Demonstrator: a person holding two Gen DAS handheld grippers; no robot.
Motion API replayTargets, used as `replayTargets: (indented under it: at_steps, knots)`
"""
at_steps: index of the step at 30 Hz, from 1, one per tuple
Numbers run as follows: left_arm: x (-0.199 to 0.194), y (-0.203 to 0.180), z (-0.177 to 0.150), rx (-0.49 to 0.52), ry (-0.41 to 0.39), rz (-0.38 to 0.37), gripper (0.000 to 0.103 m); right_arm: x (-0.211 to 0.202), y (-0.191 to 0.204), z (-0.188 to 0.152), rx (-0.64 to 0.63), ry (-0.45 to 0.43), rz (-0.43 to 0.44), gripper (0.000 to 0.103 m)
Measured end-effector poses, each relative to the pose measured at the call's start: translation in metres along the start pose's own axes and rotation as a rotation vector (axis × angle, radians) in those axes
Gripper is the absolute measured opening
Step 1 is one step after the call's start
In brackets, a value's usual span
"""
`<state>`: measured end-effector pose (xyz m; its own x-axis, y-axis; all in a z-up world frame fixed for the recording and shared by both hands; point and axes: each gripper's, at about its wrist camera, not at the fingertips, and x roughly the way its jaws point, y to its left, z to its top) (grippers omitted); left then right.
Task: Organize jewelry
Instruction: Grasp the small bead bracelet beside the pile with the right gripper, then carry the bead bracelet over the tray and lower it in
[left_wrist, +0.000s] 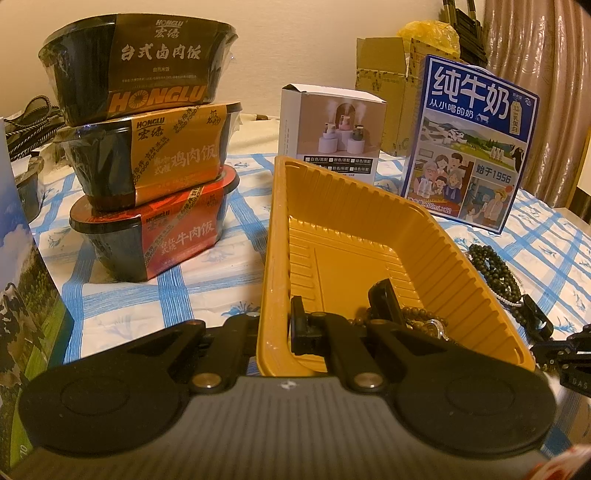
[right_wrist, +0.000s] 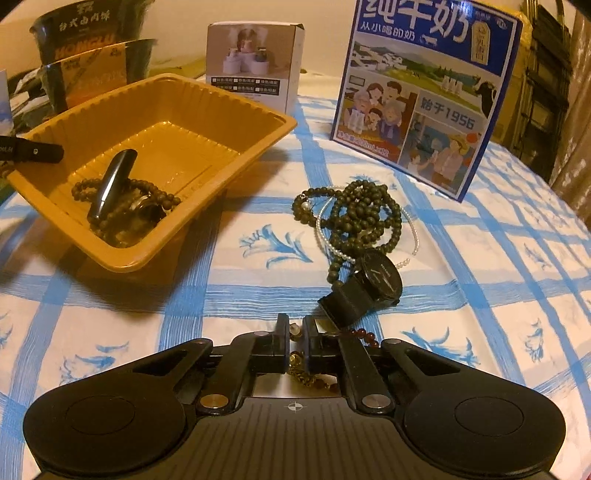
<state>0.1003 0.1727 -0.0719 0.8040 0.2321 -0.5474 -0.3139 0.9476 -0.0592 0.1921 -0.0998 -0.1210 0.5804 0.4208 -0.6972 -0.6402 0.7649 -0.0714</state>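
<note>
A yellow plastic tray (left_wrist: 332, 206) stands on the blue-checked cloth, and my left gripper (left_wrist: 277, 321) is shut on its near wall, one finger inside and one outside. In the tray lie a black watch (right_wrist: 110, 184) and brown bead strings (right_wrist: 155, 192). To its right on the cloth sit a pile of dark green beads (right_wrist: 354, 214), a thin pearl strand (right_wrist: 415, 236) and another black watch (right_wrist: 380, 277). My right gripper (right_wrist: 295, 332) is low over the cloth just in front of that watch. It is shut on a red-brown bead bracelet (right_wrist: 364, 336), whose beads show between the pads.
Three stacked instant-rice bowls (left_wrist: 147, 147) stand left of the tray. Behind the tray is a small white product box (left_wrist: 328, 122), and a blue milk carton case (right_wrist: 424, 92) stands behind the jewelry pile. Another printed box (left_wrist: 22, 295) is close on the far left.
</note>
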Motion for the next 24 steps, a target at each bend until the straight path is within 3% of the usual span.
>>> replayTargets:
  at_steps: [9, 13, 17, 24]
  knots:
    - [0.000, 0.000, 0.000, 0.000, 0.001, -0.001, 0.003, -0.030, 0.004, 0.026, 0.049, -0.107, 0.067, 0.007]
    - [0.000, 0.000, 0.000, 0.001, 0.000, 0.000, 0.003, -0.043, 0.006, 0.046, 0.140, -0.153, 0.194, 0.007]
    - [0.000, 0.000, 0.000, 0.000, 0.000, 0.000, 0.003, -0.035, 0.019, 0.065, 0.218, -0.136, 0.362, 0.006]
    - [-0.001, 0.000, 0.002, 0.004, -0.001, -0.004, 0.003, -0.004, 0.060, 0.080, 0.213, -0.074, 0.490, 0.006]
